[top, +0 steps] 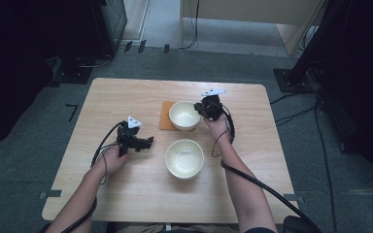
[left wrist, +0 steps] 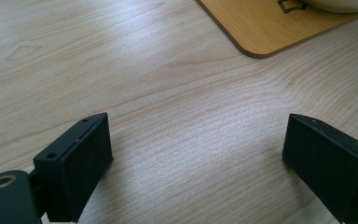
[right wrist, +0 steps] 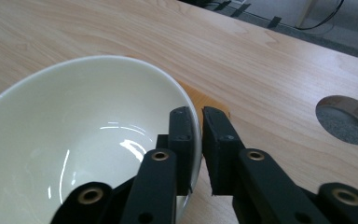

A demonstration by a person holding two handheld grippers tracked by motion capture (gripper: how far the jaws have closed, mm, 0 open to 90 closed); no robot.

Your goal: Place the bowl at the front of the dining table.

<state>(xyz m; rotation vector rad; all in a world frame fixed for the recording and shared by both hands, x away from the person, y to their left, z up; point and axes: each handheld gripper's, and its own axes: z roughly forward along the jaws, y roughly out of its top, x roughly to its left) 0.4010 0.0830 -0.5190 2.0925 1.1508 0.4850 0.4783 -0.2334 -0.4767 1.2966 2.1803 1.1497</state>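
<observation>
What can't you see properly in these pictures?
- Right gripper view: the bowl is cut off by the left and bottom edges, and its wall hides most of the mat under it.
- Left gripper view: the top edge cuts off the mat and bowl.
- High view: the gripper jaws at the far bowl are too small to tell whether they pinch.

A light wooden tabletop (top: 126, 194) stands on grey carpet (top: 29, 145). Pale wooden furniture (top: 252, 12) stands beyond it, with black cables (top: 296, 114) trailing and dark equipment (top: 349, 63) either side.
</observation>
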